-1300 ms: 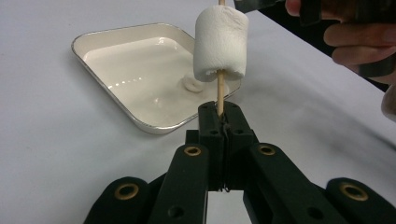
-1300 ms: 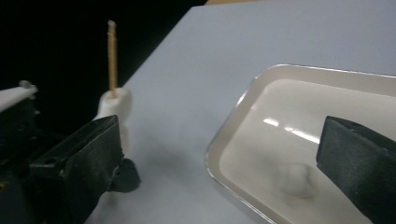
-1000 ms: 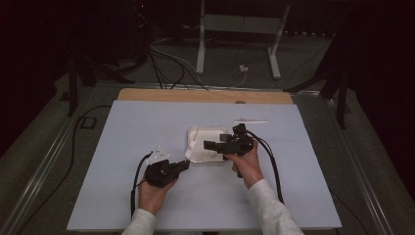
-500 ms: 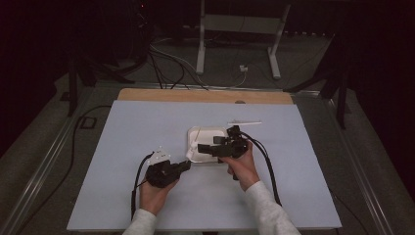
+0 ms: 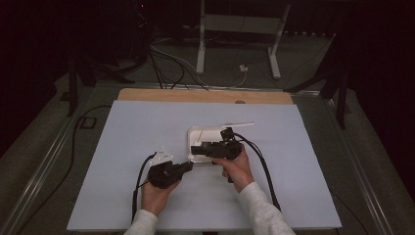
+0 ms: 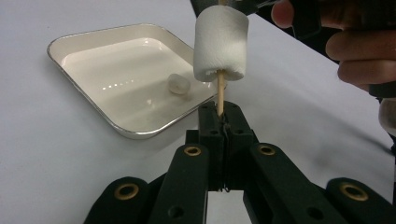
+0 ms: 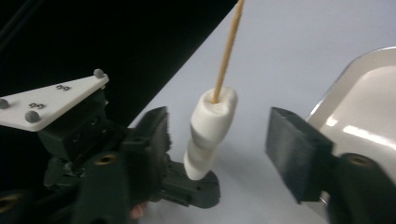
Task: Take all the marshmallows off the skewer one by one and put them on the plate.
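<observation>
Left gripper (image 6: 219, 122) clamps tight on the skewer (image 6: 220, 95), stick upright, with a marshmallow (image 6: 220, 43) threaded on it above the counter (image 5: 147, 122). Behind sits the white tray (image 6: 84, 39) (one small marshmallow (image 6: 178, 84) inside). Right gripper (image 7: 219, 140) has just been closing, pads either side of the marshmallow, not yet touching.

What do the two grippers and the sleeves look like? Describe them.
Both the left gripper and the right gripper are black with brass-coloured rivets, each trailing a black cable. A grey three-cornered plate with small studs tops the left one. The sleeves are light grey.
</observation>
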Available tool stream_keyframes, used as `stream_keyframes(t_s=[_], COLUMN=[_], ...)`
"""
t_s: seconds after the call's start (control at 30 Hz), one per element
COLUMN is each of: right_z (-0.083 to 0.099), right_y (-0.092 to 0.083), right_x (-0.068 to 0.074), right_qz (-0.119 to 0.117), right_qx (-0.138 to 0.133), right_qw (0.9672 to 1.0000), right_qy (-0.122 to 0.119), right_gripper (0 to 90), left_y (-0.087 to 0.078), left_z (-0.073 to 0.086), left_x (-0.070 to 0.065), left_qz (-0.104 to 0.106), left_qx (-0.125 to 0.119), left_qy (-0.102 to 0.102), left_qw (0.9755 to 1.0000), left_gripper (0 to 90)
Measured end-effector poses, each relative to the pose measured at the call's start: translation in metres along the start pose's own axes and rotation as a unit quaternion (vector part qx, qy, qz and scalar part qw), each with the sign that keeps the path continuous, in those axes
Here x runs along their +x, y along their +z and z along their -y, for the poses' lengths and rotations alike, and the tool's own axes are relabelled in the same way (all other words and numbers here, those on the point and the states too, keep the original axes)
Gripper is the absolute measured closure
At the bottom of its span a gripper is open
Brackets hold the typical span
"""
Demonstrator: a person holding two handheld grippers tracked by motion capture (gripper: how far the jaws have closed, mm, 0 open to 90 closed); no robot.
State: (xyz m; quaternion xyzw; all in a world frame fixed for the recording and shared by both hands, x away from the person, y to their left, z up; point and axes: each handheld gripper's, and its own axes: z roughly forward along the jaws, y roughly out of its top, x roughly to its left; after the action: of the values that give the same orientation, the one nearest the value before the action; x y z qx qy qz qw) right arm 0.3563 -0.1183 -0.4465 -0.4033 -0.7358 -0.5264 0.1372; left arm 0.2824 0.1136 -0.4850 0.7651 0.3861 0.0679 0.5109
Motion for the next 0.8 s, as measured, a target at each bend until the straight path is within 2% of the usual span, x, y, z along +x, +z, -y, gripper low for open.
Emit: stream_keyframes(t_s=[0.17, 0.3, 0.5, 0.8], right_z=[0.001, 0.0, 0.0, -0.004], right_y=[0.004, 0.003, 0.0, -0.006], right_x=[0.0, -0.001, 0.001, 0.001], right_qz=[-0.01, -0.005, -0.005, -0.005], right_qx=[0.007, 0.004, 0.003, 0.005], right_qw=[0.9999, 0.9999, 0.9999, 0.9998], right_qy=[0.009, 0.013, 0.013, 0.017], right_gripper=[59.0, 71.2, 77.1, 79.0], left_y=[0.0, 0.002, 0.002, 0.001], left_z=[0.0, 0.001, 0.001, 0.001], left_x=[0.0, -0.001, -0.001, -0.002], left_qz=[0.002, 0.001, 0.001, 0.003], left_qx=[0.001, 0.004, 0.004, 0.002], left_qy=[0.002, 0.004, 0.007, 0.017], left_qw=[1.0, 1.0, 1.0, 0.9998], left_gripper=[90.0, 90.0, 90.0, 90.0])
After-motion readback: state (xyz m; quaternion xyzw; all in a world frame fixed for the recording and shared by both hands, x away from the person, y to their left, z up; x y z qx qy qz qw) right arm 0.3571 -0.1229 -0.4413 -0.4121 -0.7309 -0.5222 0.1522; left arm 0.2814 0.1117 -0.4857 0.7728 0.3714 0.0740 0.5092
